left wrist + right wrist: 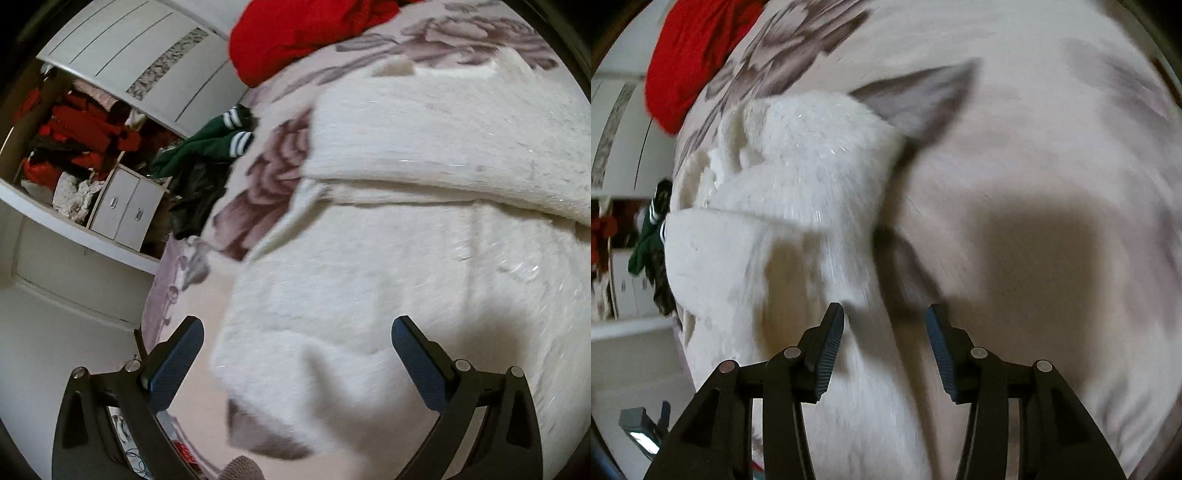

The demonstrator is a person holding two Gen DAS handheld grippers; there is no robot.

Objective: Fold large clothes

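The bed (236,206), covered in a pale sheet printed with large mauve roses, serves as the folding surface: it is broad and soft enough to lay a big garment out flat. Beyond its far edge stands an open wardrobe (122,74) with white sliding doors, its shelves stuffed with red and dark clothing above two small drawers (127,208).

The white fluffy sweater (424,206) lies across the middle of the bed. One part is already turned over the body, leaving a thick fold edge running across it, which suggests the fold is partly done and the bundle is left lying so the next side can be brought in. In the right wrist view the same sweater reaches under the gripper, with bare sheet to its right.

A red garment (306,33) sits bunched at the far end of the bed, and a dark green garment with white-striped cuffs (218,144) hangs off the bed's edge near the wardrobe; both look set aside, probably waiting their turn.

The left gripper (295,365) hovers over the near part of the sweater with its jaws spread wide and nothing between them. The right gripper (884,345) stands partly open above the sweater's right edge, also holding nothing.

No brand, label or readable writing shows anywhere.
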